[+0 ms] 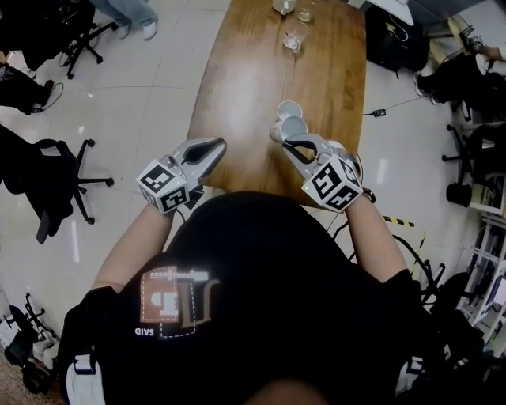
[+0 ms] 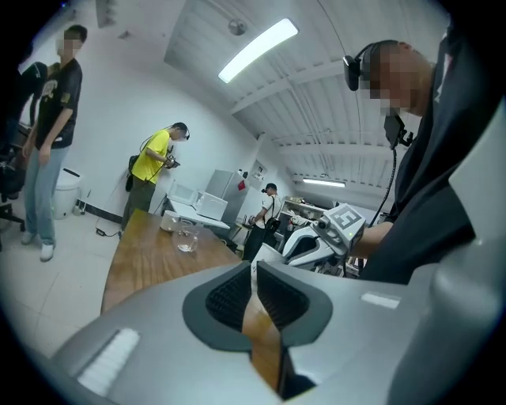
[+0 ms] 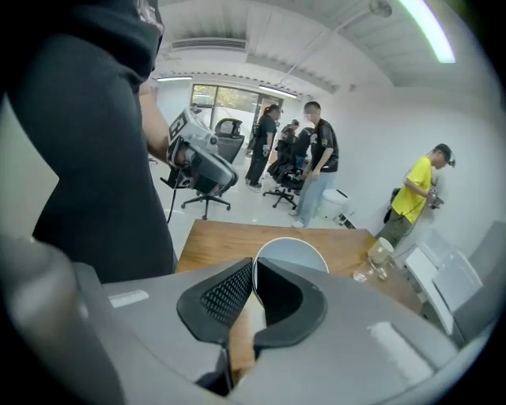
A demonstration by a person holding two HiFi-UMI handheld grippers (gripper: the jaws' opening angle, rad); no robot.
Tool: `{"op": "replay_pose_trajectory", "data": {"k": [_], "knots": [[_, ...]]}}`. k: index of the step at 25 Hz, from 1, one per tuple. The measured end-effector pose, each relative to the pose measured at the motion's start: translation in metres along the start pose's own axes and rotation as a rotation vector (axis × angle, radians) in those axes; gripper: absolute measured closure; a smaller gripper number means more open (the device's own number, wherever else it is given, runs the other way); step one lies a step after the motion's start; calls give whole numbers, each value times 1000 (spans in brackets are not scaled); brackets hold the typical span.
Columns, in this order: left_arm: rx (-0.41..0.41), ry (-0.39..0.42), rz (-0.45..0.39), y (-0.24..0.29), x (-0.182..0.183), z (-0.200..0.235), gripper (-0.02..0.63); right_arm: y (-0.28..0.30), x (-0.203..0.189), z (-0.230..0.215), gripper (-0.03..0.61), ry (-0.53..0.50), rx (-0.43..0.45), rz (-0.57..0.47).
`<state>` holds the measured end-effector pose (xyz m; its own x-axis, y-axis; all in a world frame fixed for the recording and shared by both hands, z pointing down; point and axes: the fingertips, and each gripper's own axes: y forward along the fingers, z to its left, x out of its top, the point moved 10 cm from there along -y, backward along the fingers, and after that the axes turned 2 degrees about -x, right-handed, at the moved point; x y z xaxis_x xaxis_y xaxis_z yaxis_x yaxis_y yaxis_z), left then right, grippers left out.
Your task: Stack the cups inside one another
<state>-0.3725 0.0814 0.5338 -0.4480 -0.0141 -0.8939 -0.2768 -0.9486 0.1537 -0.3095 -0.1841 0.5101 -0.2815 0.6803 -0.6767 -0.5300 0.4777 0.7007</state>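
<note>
My right gripper [image 1: 289,143] is shut on the rim of a pale paper cup [image 1: 292,126] and holds it a little above the wooden table [image 1: 245,75]. In the right gripper view the cup's round rim [image 3: 294,251] stands up just past the jaws, pinched between the pads at the right gripper [image 3: 254,273]. A second white cup [image 1: 289,108] stands on the table just beyond the held one. My left gripper [image 1: 216,146] hangs over the table's near left edge, shut with nothing between its pads [image 2: 254,275].
Glass cups [image 1: 294,38] and a white container [image 1: 283,6] stand at the table's far end. Office chairs [image 1: 51,186] are on the floor to the left, bags and cables to the right. Several people stand beyond the table [image 2: 154,178].
</note>
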Motion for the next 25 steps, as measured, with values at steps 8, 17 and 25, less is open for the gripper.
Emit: {"op": "replay_pose_trajectory", "data": {"k": [8, 17, 25], "knots": [[-73, 25, 20, 45, 6, -14, 612, -75, -70, -14, 546, 125, -119, 120], [-78, 31, 48, 52, 4, -24, 612, -59, -121, 3, 545, 136, -103, 267], [-78, 23, 43, 52, 2, -20, 612, -103, -113, -27, 467, 343, -369, -52]]}}
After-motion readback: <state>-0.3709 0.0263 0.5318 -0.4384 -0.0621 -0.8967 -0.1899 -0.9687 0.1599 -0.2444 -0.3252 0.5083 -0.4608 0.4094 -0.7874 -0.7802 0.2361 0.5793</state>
